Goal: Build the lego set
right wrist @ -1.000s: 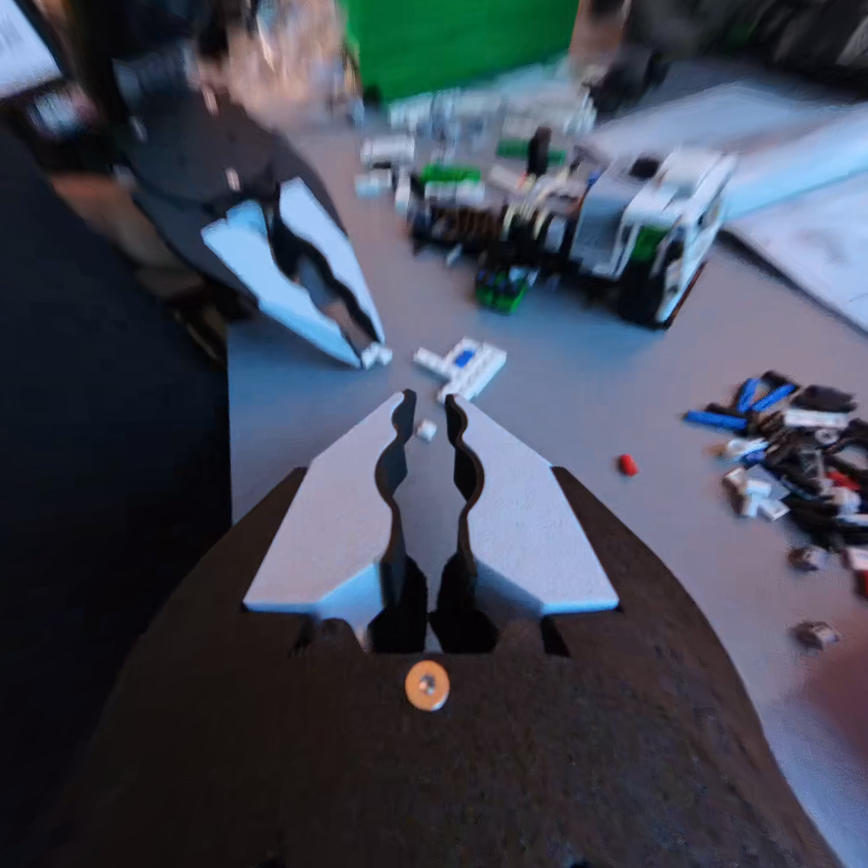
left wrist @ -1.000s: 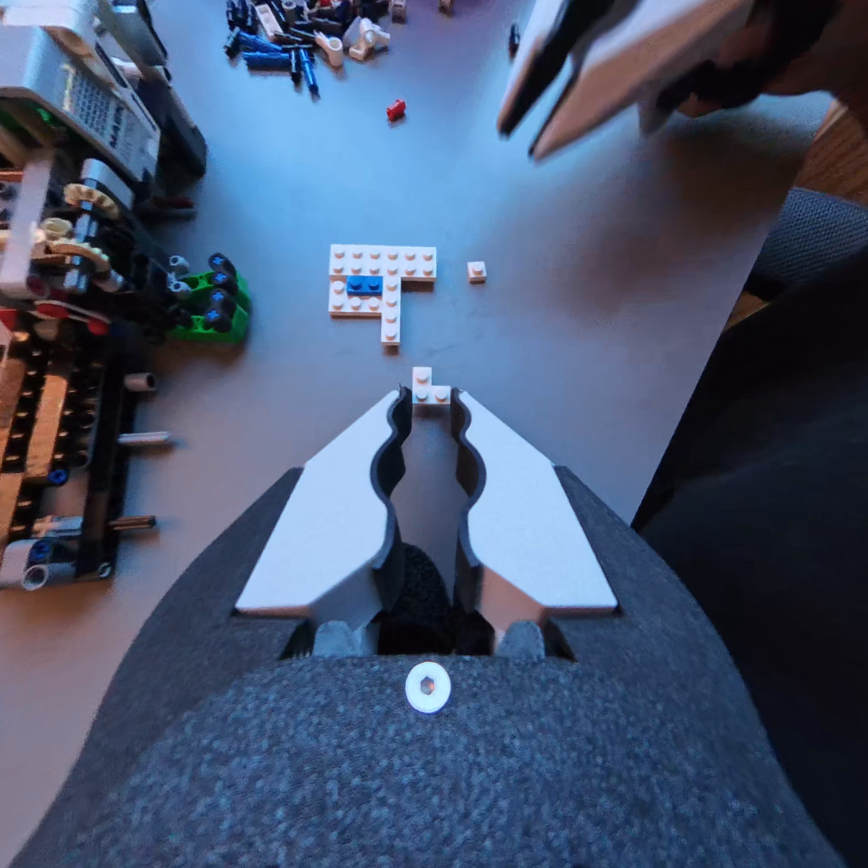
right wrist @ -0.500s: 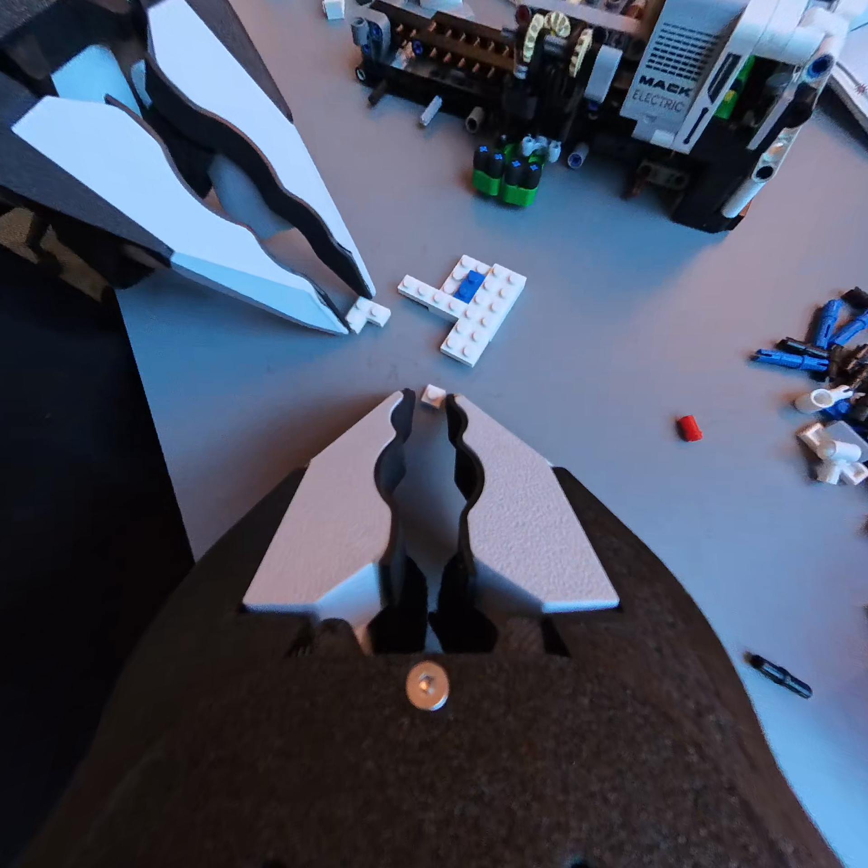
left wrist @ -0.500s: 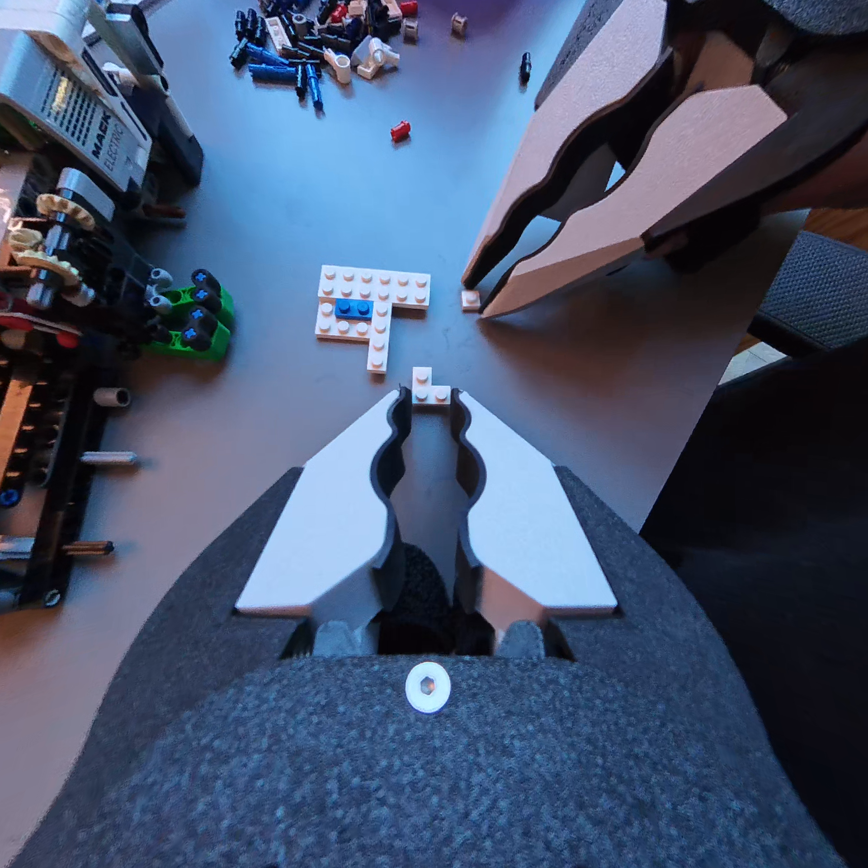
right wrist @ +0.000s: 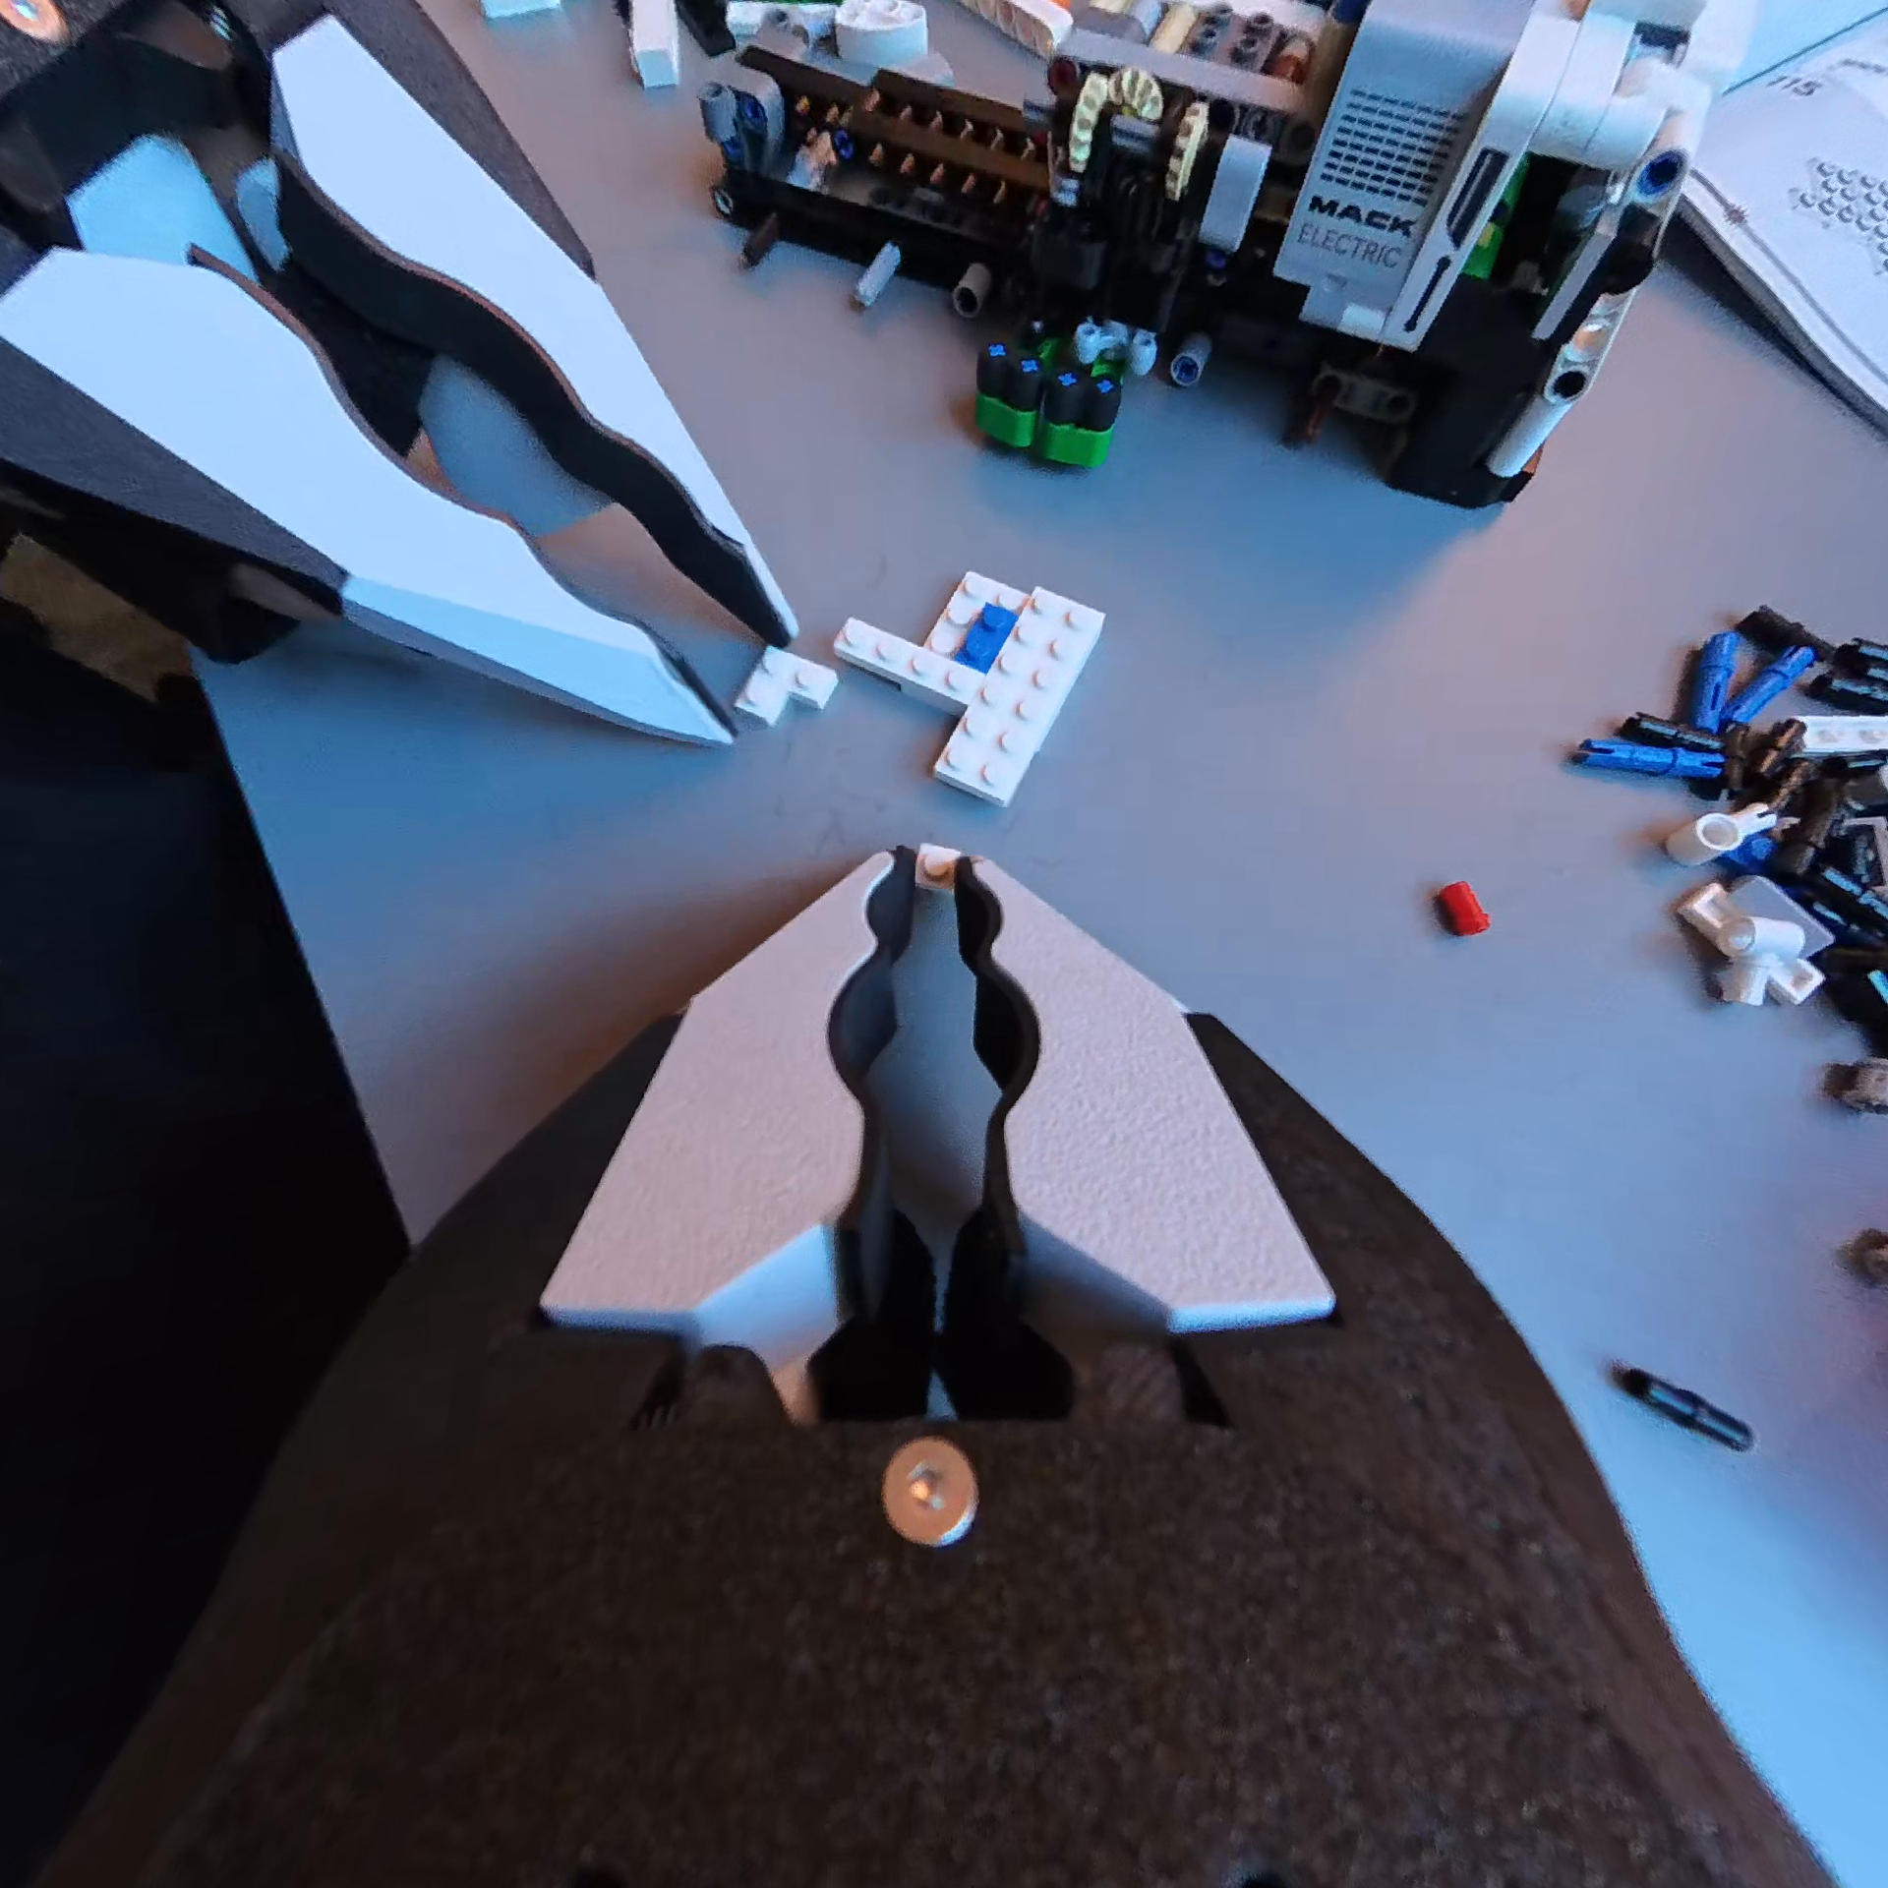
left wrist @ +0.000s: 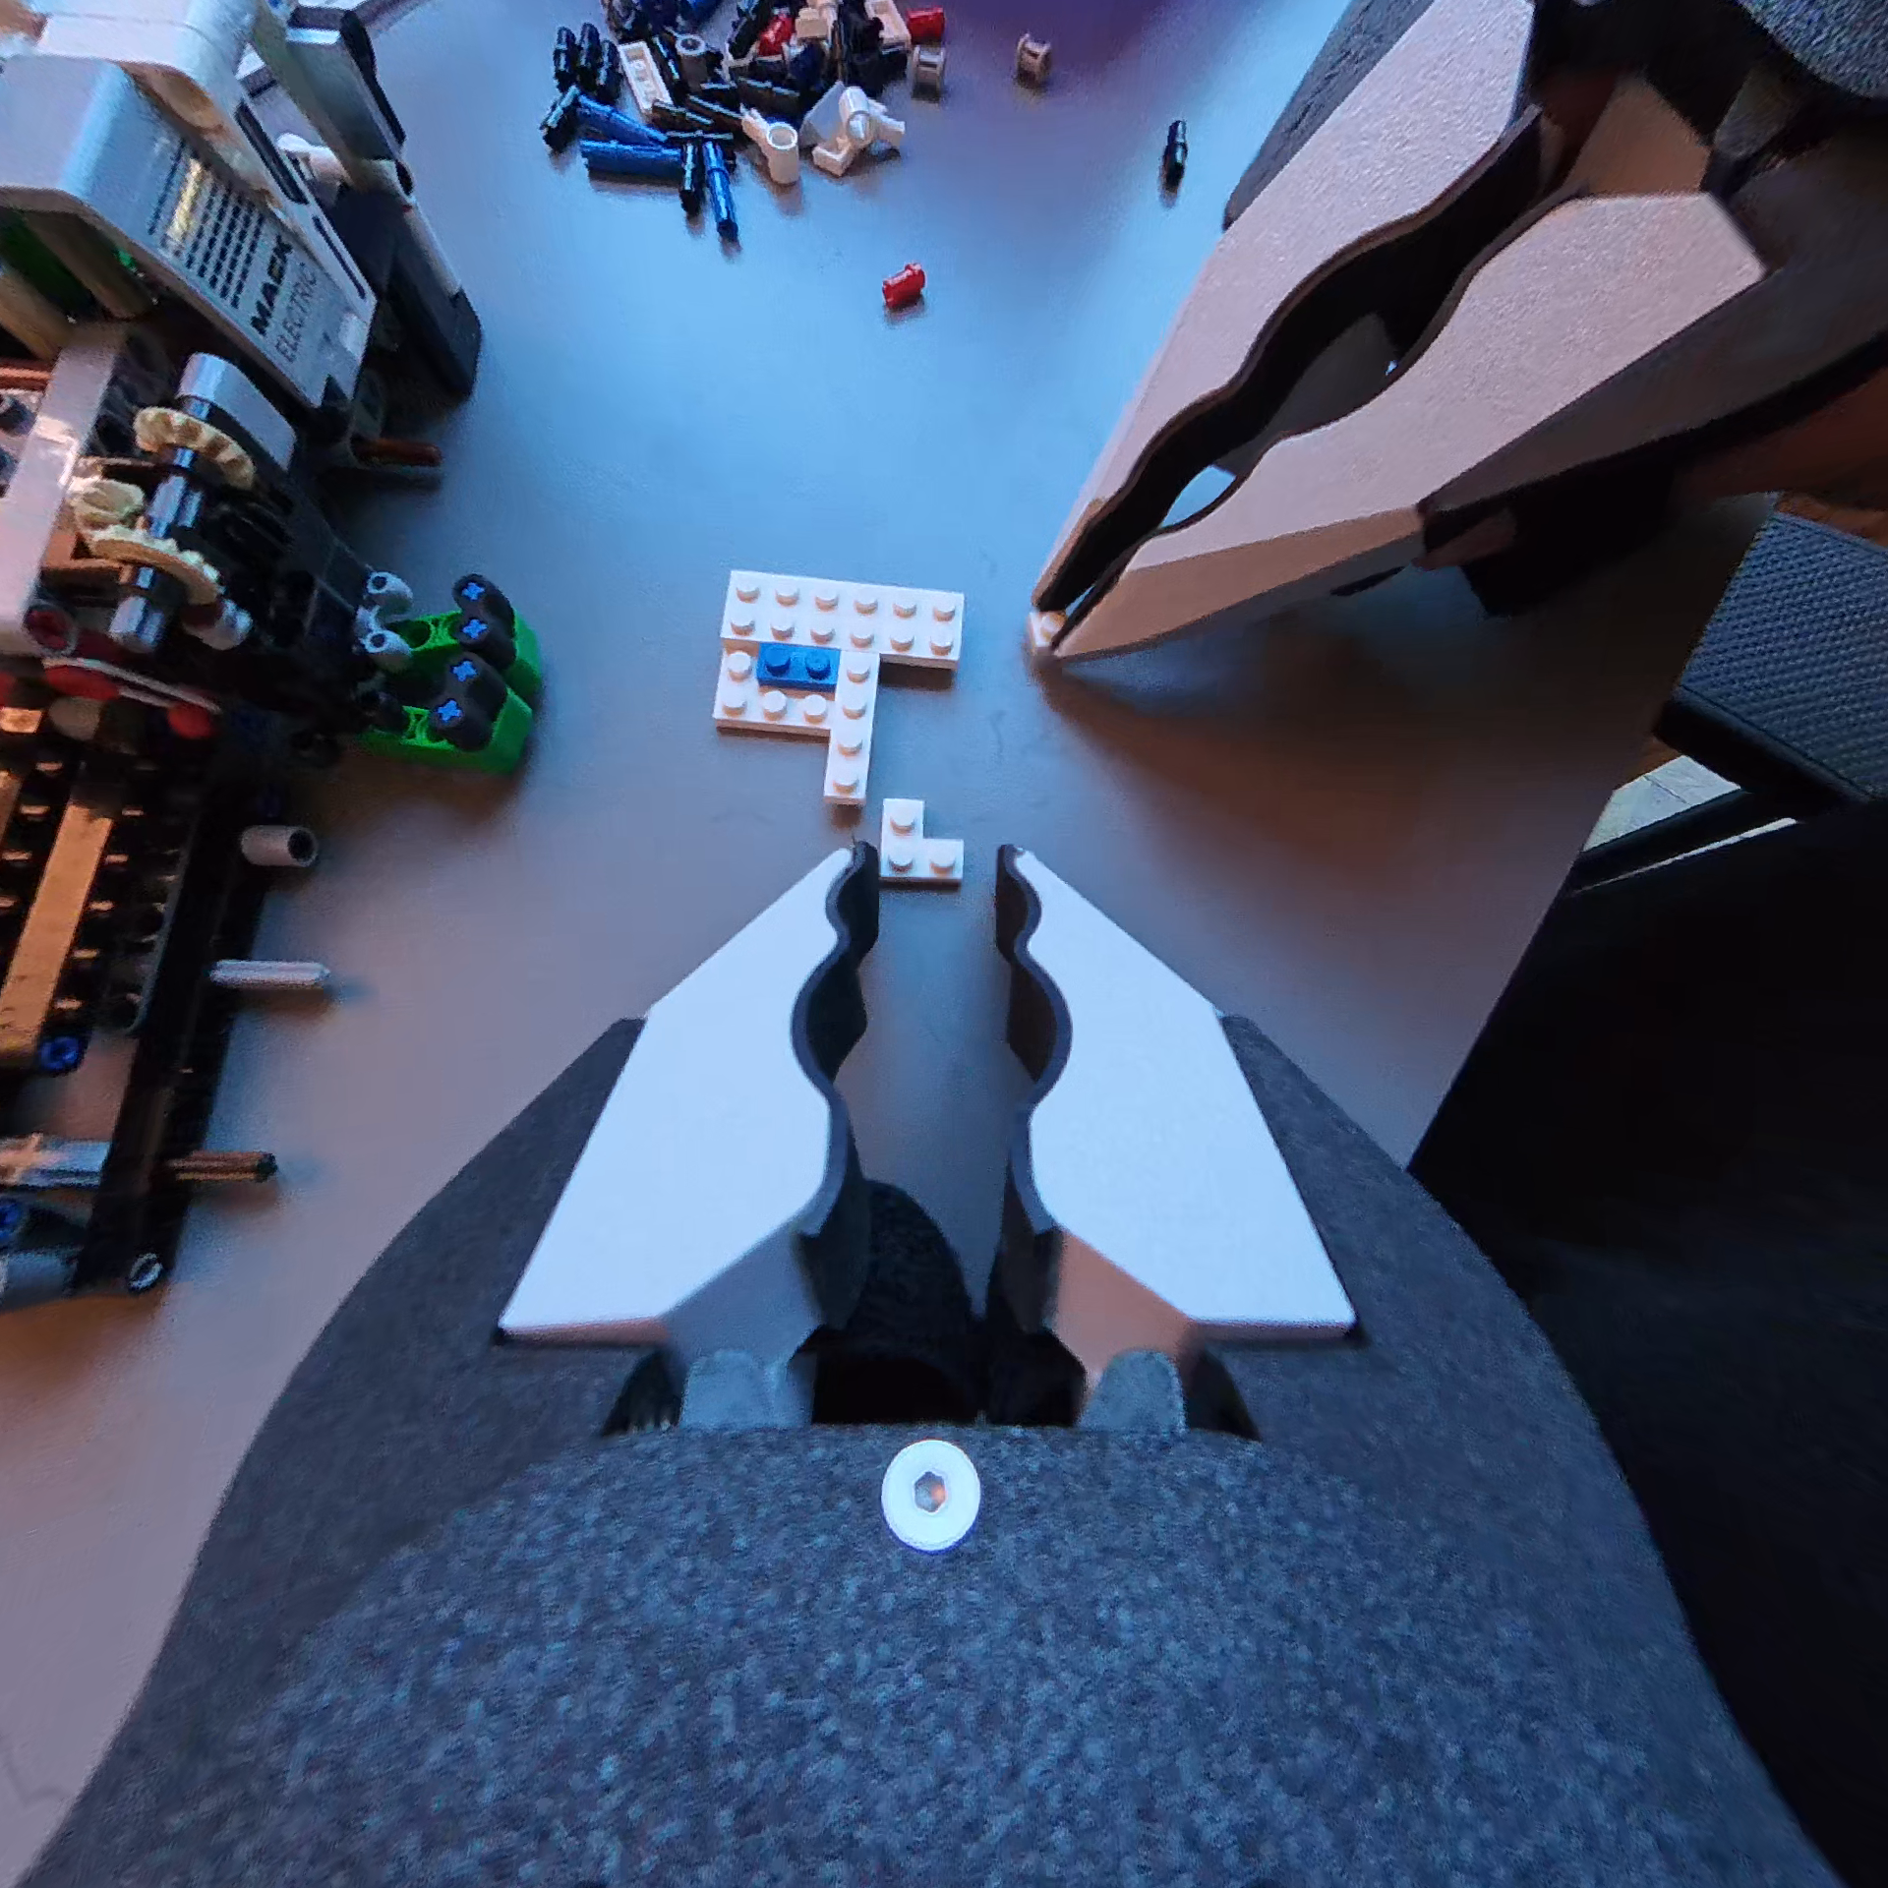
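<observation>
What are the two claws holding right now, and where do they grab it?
The right claw pinches a tiny white one-stud piece by its sides, at the tips. The left claw is open; the white corner piece lies loose.

Just a grey counter [right wrist: 1226, 1022] under everything, plus a dark mesh chair [left wrist: 1778, 654] at the right edge.

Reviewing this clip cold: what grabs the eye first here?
The flat white plate assembly with one blue piece on top lies mid-table between both grippers. The right gripper pinches a tiny white single-stud piece, while the open left gripper sits at a white L-shaped plate. A half-built truck model stands behind.
</observation>
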### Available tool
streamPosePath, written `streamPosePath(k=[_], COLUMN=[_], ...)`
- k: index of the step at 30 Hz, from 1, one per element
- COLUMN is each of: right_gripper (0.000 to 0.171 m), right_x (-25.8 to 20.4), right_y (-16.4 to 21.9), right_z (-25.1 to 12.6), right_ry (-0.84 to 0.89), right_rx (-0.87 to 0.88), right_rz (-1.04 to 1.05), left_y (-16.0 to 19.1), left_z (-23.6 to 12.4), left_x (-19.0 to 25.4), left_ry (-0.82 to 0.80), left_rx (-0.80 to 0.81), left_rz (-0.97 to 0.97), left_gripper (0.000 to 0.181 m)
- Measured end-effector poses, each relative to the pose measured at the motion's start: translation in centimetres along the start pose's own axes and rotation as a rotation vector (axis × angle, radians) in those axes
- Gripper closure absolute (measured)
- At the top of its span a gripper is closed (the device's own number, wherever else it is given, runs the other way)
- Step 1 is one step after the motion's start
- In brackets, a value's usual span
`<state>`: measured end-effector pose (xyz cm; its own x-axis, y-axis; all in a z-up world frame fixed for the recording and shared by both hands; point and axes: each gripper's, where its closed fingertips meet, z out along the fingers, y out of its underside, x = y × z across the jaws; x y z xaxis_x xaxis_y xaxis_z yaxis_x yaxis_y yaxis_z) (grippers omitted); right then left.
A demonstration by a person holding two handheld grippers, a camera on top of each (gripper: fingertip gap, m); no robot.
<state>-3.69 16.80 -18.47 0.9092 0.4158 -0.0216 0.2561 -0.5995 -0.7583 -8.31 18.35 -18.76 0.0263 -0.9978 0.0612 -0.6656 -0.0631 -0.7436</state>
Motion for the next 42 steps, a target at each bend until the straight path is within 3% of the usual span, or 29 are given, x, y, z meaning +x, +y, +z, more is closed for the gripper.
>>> streamPosePath(k=[14, 21, 38, 42], right_gripper=[0.164, 0.164, 0.164, 0.164], right_x=[-2.0, -1.9, -1.7, -1.8], right_y=[-1.3, -1.0, -1.0, -1.0], right_z=[-0.2, -0.4, -0.8, -0.7], right_ry=[-0.112, -0.12, -0.129, -0.132], right_rx=[0.061, 0.067, 0.087, 0.081], right_rz=[0.056, 0.078, 0.105, 0.101], left_y=[0.5, 0.5, 0.0, -0.5], left_z=[-0.7, -0.6, -0.4, -0.6], left_x=[1.5, -0.1, 2.9, 1.5], left_ry=[0.104, 0.06, 0.144, 0.102], left_rx=[0.0, -0.003, 0.012, 0.047], left_rz=[0.024, 0.026, 0.063, 0.15], left_gripper=[0.163, 0.155, 0.16, 0.155])
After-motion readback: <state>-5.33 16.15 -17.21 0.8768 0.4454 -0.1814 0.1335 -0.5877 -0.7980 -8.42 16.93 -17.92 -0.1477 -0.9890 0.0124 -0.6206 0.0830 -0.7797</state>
